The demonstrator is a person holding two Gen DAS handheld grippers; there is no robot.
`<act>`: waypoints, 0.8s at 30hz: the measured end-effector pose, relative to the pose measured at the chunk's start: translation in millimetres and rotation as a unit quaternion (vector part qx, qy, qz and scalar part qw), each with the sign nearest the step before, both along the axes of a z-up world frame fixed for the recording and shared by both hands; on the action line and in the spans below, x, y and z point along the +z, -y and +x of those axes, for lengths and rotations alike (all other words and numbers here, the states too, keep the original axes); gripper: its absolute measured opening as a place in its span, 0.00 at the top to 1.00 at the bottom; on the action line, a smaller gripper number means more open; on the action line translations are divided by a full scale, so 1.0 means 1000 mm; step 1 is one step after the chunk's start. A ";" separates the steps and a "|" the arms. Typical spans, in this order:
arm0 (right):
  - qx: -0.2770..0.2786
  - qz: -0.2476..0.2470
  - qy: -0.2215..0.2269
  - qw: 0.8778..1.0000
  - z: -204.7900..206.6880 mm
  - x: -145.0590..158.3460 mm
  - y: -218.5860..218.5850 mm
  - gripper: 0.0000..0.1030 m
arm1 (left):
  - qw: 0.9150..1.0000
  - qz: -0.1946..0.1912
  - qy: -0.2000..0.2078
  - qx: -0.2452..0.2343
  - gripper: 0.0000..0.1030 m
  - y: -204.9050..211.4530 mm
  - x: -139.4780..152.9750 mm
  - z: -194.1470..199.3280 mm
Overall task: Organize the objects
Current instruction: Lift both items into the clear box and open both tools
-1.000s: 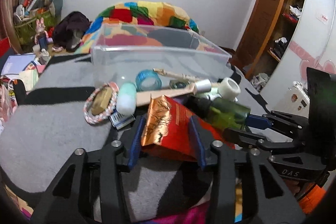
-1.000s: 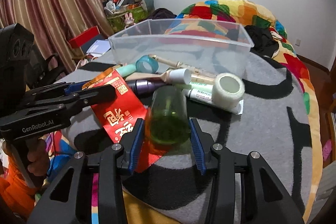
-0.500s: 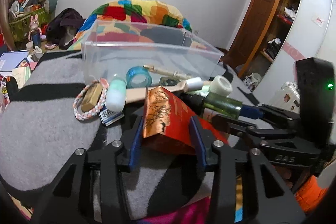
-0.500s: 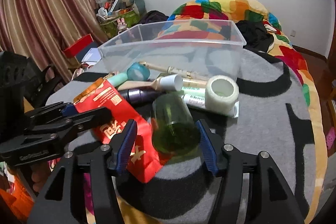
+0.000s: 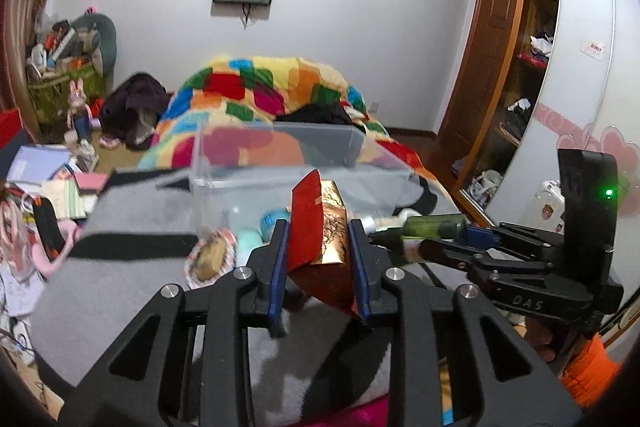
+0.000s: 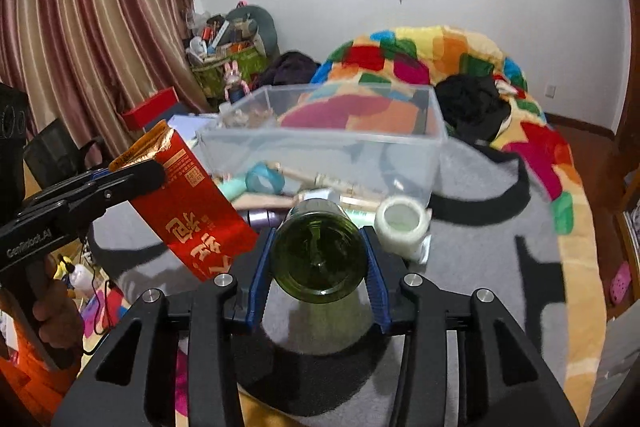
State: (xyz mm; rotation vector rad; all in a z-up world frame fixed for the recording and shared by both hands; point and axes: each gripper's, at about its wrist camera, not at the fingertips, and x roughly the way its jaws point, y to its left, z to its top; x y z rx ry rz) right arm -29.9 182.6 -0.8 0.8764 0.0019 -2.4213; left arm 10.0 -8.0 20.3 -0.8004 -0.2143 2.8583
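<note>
My left gripper (image 5: 318,231) is shut on a red and gold foil packet (image 5: 322,227) and holds it lifted above the grey mat; the packet also shows in the right wrist view (image 6: 192,203). My right gripper (image 6: 318,251) is shut on a green glass bottle (image 6: 318,257), lifted and seen base-on; it also shows in the left wrist view (image 5: 432,225). A clear plastic bin (image 6: 434,143) stands just beyond both, on the mat. In front of it lie a tape roll (image 6: 400,223), a teal ring (image 6: 264,179), a wooden brush and tubes.
A grey and black mat (image 6: 500,267) covers the bed. A colourful quilt (image 5: 264,87) is heaped behind the bin. A braided ring with a brown block (image 5: 208,255) lies left of the pile. Clutter, books and a basket sit at the left; a wardrobe (image 5: 520,87) stands at the right.
Both grippers have lifted their loads off the mat. The packet now stands upright in the left gripper. The right gripper closed on the bottle and raised it.
</note>
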 end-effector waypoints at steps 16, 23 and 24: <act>-0.029 -0.019 -0.051 0.998 -0.048 0.041 0.007 0.63 | 0.993 -0.033 -0.083 0.075 0.73 0.031 0.053 -0.027; -0.024 -0.003 -0.012 1.000 -0.093 0.031 0.024 0.63 | 0.990 -0.046 -0.070 0.117 0.73 0.042 0.042 -0.071; -0.022 0.002 -0.005 1.000 -0.100 0.029 0.027 0.63 | 0.990 -0.045 -0.063 0.120 0.72 0.043 0.038 -0.077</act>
